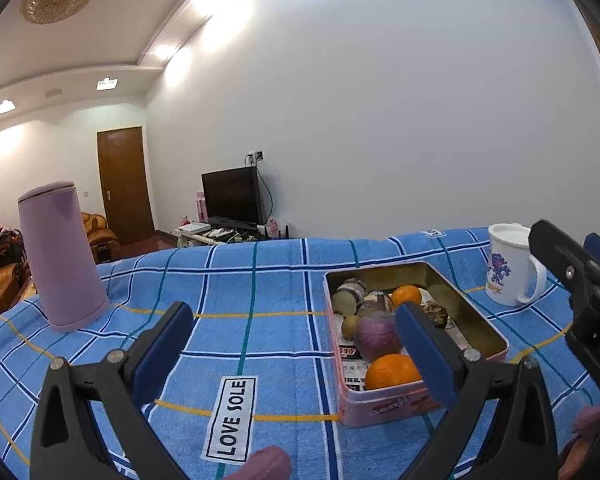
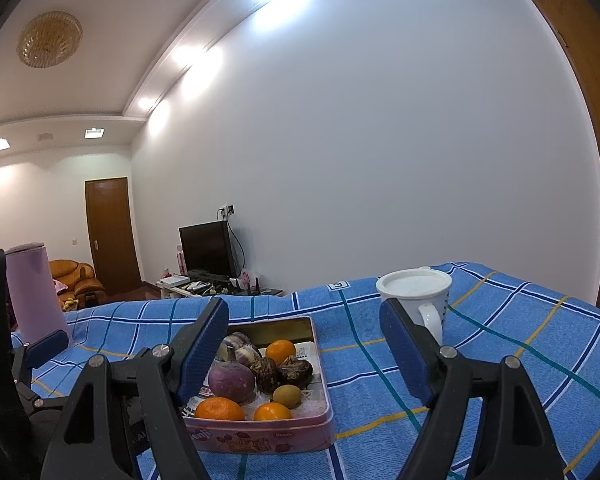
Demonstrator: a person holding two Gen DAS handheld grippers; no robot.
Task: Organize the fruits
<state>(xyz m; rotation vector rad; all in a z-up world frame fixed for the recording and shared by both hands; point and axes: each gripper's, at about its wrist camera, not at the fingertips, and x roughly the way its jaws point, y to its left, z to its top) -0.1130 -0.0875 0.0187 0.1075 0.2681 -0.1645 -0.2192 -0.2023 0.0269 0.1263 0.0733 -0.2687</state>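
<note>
A pink tin (image 1: 380,406) (image 2: 260,438) stands open on the blue checked cloth. It holds three oranges, one at the near end (image 1: 392,372) (image 2: 219,408), a purple round root (image 1: 378,336) (image 2: 231,380), a small kiwi (image 1: 350,325) (image 2: 286,396) and dark fruits (image 2: 280,374). My left gripper (image 1: 296,340) is open just left of the tin, with its right finger in front of the fruit and nothing held. Open too, my right gripper (image 2: 304,354) hovers before the tin's right side, empty.
A white lidded mug (image 1: 508,264) (image 2: 416,292) stands right of the tin. A tall lilac flask (image 1: 62,256) (image 2: 34,292) stands at the far left of the cloth. A "LOVE SOLE" label (image 1: 232,418) lies on the cloth. Beyond the table are a TV and a door.
</note>
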